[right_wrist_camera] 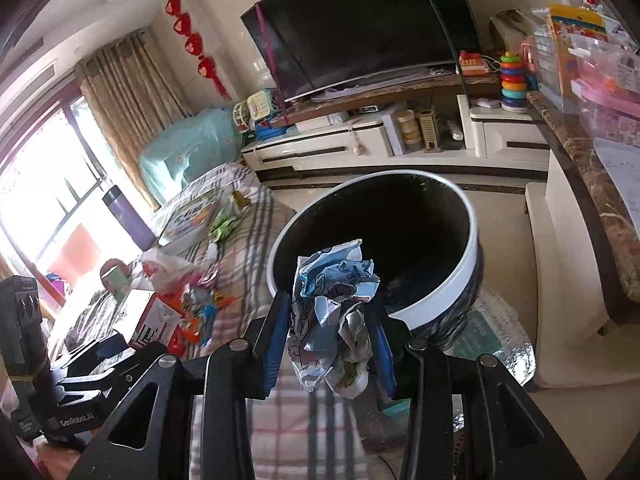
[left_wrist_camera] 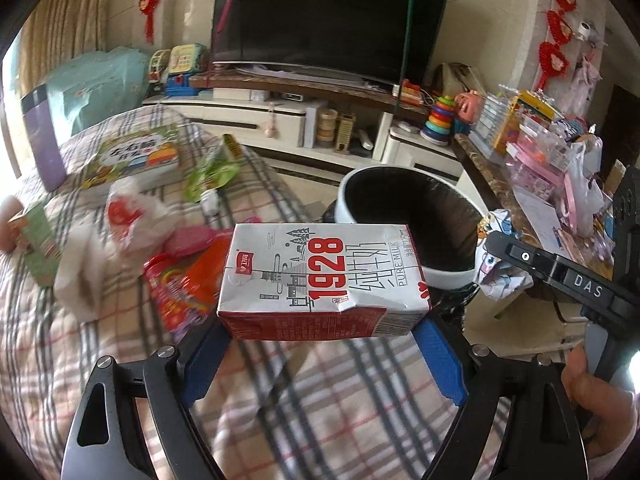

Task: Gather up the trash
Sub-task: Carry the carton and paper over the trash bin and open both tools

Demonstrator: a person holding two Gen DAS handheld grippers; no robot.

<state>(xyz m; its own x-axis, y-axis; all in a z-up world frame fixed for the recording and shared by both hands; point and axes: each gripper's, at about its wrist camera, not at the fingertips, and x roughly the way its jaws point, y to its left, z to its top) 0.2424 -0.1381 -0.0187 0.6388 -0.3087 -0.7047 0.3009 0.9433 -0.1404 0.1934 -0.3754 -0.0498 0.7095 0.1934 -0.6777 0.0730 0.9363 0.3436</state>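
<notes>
- The step in hand is the carry to the bin: both claws are loaded and point towards the round white-rimmed bin with a black liner (right_wrist_camera: pixel 474 240).
- The left claw (left_wrist_camera: pixel 324 320) stands wide and grips a white-and-red cardboard milk carton printed "1928" (left_wrist_camera: pixel 320 276) by its two ends, lying crosswise between the blue pads. The carton hangs above the checked cloth of the table (left_wrist_camera: pixel 320 392), just short of the bin's near rim.
- The right claw (right_wrist_camera: pixel 330 328) is about a third open, pinched on a crumpled blue-and-white printed wrapper (right_wrist_camera: pixel 336 312), whose top already shows against the bin's mouth.
- Next, each claw seems to need a little more reach so that its load is squarely over the opening, then a release; the long carton probably asks for more clearance from the rim.
- More litter lies on the table: a white-and-red plastic bag (left_wrist_camera: pixel 128 216), a red snack packet (left_wrist_camera: pixel 184 284) and a green wrapper (left_wrist_camera: pixel 212 172), somewhat blurred, so the collecting is far from finished.
</notes>
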